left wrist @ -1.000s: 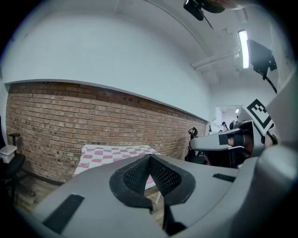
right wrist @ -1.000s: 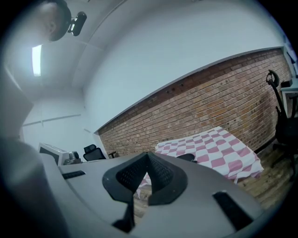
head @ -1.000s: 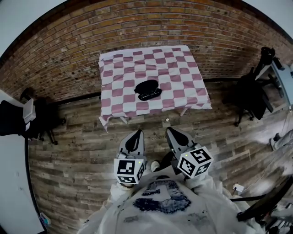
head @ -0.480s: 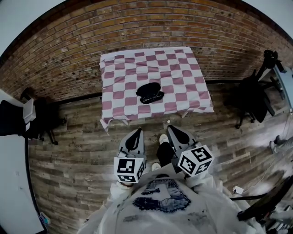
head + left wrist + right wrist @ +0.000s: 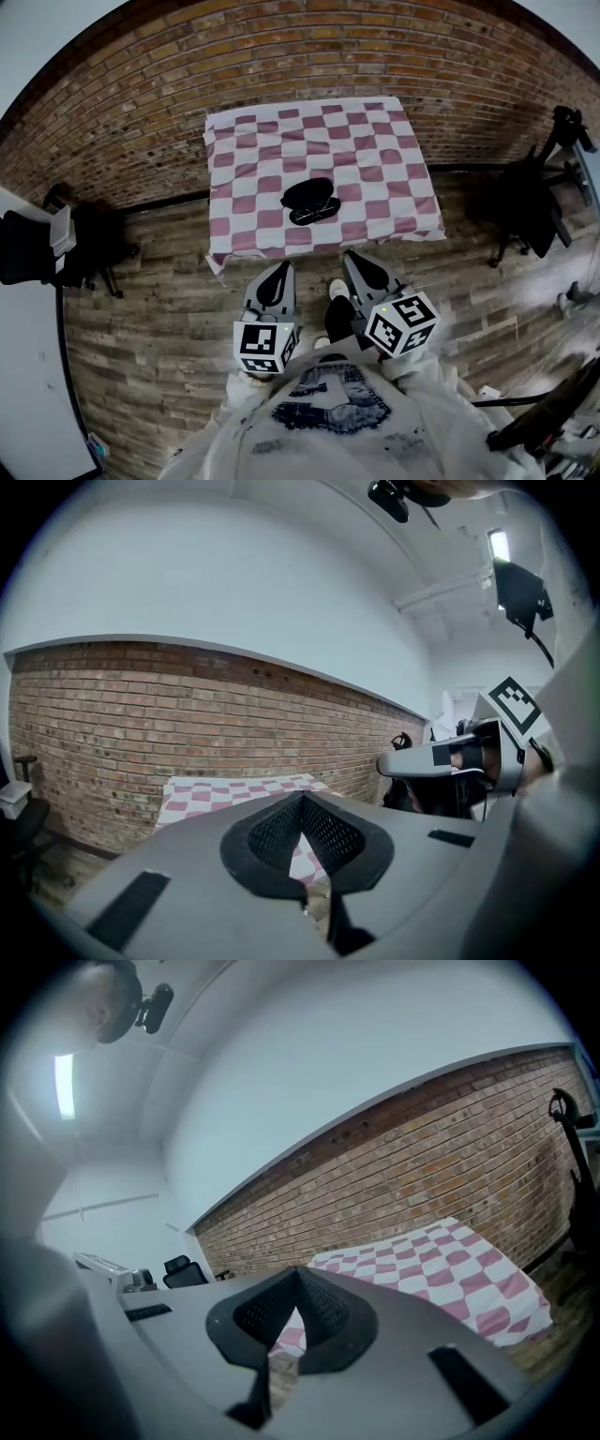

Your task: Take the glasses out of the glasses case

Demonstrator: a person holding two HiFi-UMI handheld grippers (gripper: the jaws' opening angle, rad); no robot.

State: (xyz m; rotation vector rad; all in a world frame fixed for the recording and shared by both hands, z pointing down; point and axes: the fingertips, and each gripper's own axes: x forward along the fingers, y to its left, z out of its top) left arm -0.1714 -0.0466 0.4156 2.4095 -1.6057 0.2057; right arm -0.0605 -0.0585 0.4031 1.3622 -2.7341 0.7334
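A black glasses case point(image 5: 307, 193) lies open on the table with the pink-and-white checked cloth point(image 5: 253, 141); dark glasses point(image 5: 316, 212) rest in its near half. Both grippers are held low in front of the person's chest, well short of the table's near edge. My left gripper point(image 5: 279, 270) is shut with nothing in it, its mesh pads meeting in the left gripper view point(image 5: 302, 799). My right gripper point(image 5: 351, 258) is shut and empty too, seen likewise in the right gripper view point(image 5: 298, 1275). The case is hidden in both gripper views.
A brick wall point(image 5: 281, 56) runs behind the table. Black office chairs stand at the left point(image 5: 28, 246) and right point(image 5: 525, 206). Wooden floor point(image 5: 159, 309) lies between the person's feet point(image 5: 338, 290) and the table.
The table and case have slid lower and nearer in the head view as the person steps toward them. Both grippers keep their places in front of the body, still shut.
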